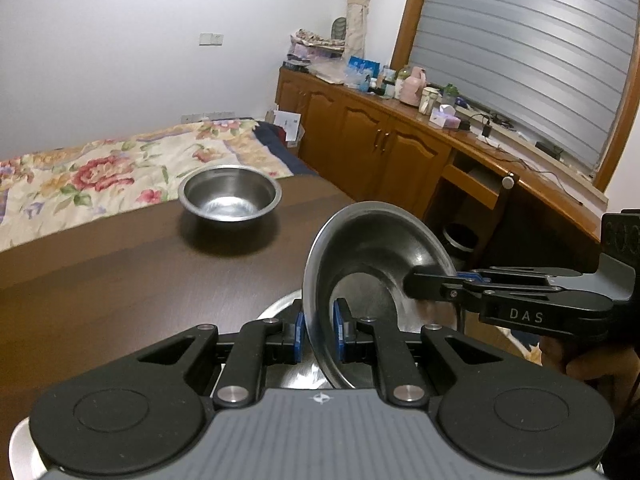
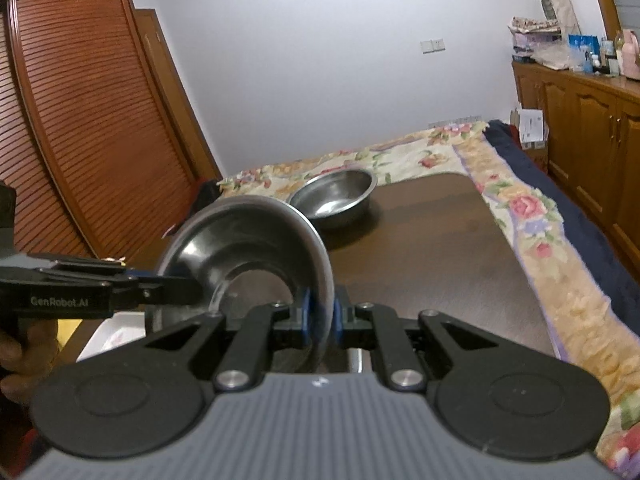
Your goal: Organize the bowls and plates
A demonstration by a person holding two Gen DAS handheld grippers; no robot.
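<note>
Gripping one steel dish (image 1: 372,264) from two sides, both grippers are clamped on its rim: the left gripper (image 1: 319,330) pinches the rim's near lower edge between its blue pads (image 1: 298,330), while the right gripper (image 1: 436,286) bites the opposite edge. Seen from the right wrist, the right gripper (image 2: 320,318) has the thin rim squeezed between its own pads, and the left gripper (image 2: 176,286) reaches in from the side. The two-point hold probably serves to steady a slippery, shallow dish while it is turned or handed across.

The dish stands on edge, raised above the surface (image 1: 120,272), with its hollow facing the right gripper and its back toward the bed (image 1: 100,168). Being round, it has no long axis; its flat plane runs roughly upright.

Beyond the dish, toward the bed, a steel bowl (image 1: 229,194) sits upright on the surface, mouth up, well apart. It looks a likely stacking target.
</note>
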